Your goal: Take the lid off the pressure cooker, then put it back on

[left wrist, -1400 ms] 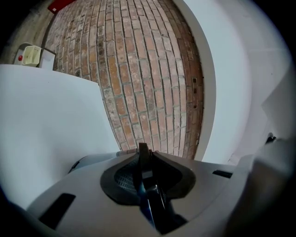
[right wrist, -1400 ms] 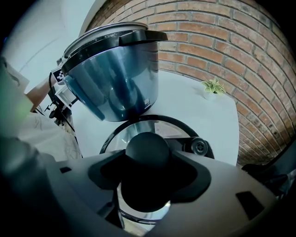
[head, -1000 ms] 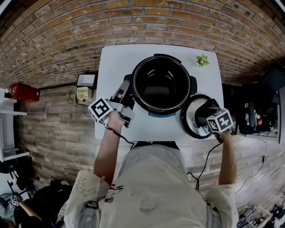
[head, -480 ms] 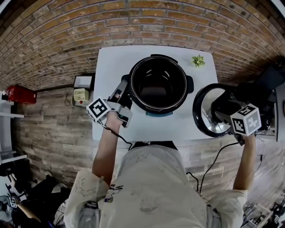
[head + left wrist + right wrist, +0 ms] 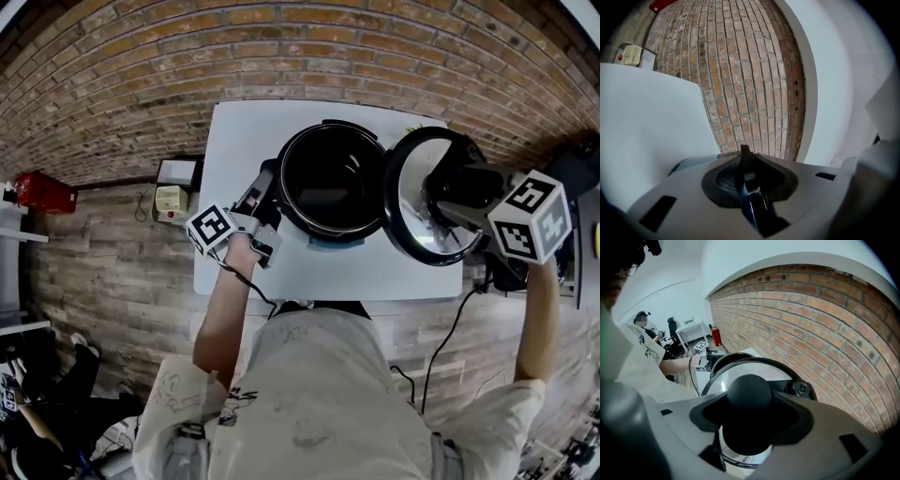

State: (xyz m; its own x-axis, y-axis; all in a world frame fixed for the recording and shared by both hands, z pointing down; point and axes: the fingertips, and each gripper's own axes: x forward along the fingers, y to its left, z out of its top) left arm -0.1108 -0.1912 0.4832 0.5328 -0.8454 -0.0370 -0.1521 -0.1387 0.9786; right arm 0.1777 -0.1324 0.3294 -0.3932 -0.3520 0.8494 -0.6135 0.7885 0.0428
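Right tongs (image 5: pixel 750 420) clamp the round knob (image 5: pixel 750 389) of the lid (image 5: pixel 417 202), which hangs tilted in the air beside the open pressure cooker (image 5: pixel 328 164); left tongs (image 5: pixel 747 187) pinch its side handle (image 5: pixel 744 161). The knob could swivel in that grip, swinging the lid into the rim (image 5: pixel 330 126).

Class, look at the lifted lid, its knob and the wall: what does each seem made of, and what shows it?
Lid: probably polished metal, mirror-bright with reflections, dark rim.
Knob: likely black plastic, smooth, dull sheen.
Wall: brick, reddish blocks with pale mortar lines.
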